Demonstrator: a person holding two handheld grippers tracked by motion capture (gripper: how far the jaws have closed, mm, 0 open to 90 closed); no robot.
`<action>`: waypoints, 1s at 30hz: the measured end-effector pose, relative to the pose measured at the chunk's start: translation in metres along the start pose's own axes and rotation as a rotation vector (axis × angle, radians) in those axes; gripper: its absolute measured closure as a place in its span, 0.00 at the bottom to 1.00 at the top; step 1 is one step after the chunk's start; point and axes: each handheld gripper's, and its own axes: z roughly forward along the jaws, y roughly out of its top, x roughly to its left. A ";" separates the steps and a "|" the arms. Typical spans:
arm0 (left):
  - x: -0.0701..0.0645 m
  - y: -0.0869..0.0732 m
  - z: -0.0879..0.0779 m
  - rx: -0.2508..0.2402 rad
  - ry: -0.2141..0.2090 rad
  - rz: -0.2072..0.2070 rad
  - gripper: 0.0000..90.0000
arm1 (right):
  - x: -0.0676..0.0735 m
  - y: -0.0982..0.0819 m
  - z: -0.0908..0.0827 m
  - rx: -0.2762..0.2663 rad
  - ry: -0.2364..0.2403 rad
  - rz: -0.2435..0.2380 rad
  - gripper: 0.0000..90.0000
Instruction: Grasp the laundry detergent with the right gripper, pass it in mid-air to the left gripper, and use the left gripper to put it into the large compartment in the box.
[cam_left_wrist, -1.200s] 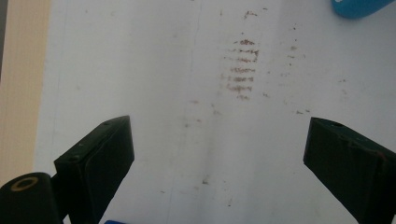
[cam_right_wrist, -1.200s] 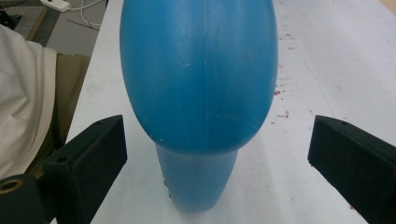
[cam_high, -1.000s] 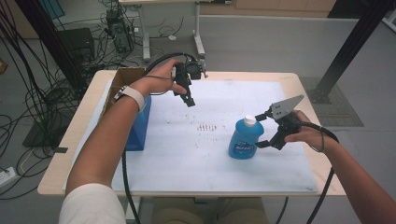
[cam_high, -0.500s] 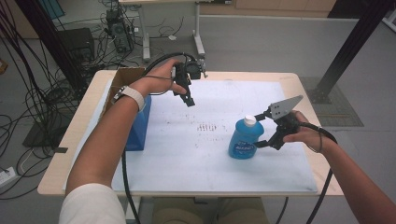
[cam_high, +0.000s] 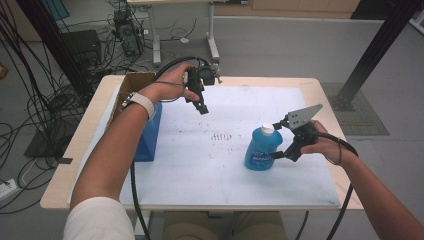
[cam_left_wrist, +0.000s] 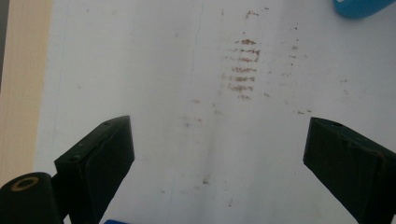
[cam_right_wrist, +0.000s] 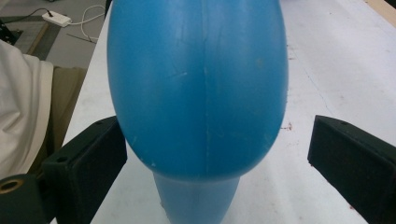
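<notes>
A blue plastic bottle with a white cap (cam_high: 262, 149) is seen standing upright on the white sheet covering the light wooden desk (cam_high: 95, 131), toward the desk's right edge. The right gripper (cam_high: 276, 141) is held level against the bottle from the right. In the right gripper view the bottle (cam_right_wrist: 198, 88) sits between the spread jaws; a gap shows at the right jaw, so it is not clamped. The left gripper (cam_high: 202, 107) is held above the sheet near the desk's far edge, jaws parted and empty, just right of a blue box (cam_high: 150, 135).
</notes>
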 end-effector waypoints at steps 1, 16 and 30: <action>0.000 0.000 0.000 0.001 0.000 0.003 0.10 | 0.000 -0.001 0.001 -0.002 -0.002 0.001 0.05; -0.001 0.001 0.001 0.004 -0.002 0.001 0.10 | 0.003 -0.005 0.008 -0.028 -0.005 0.009 0.06; -0.001 -0.001 0.002 0.000 -0.004 -0.006 0.10 | 0.003 -0.010 0.013 -0.050 -0.006 0.016 0.07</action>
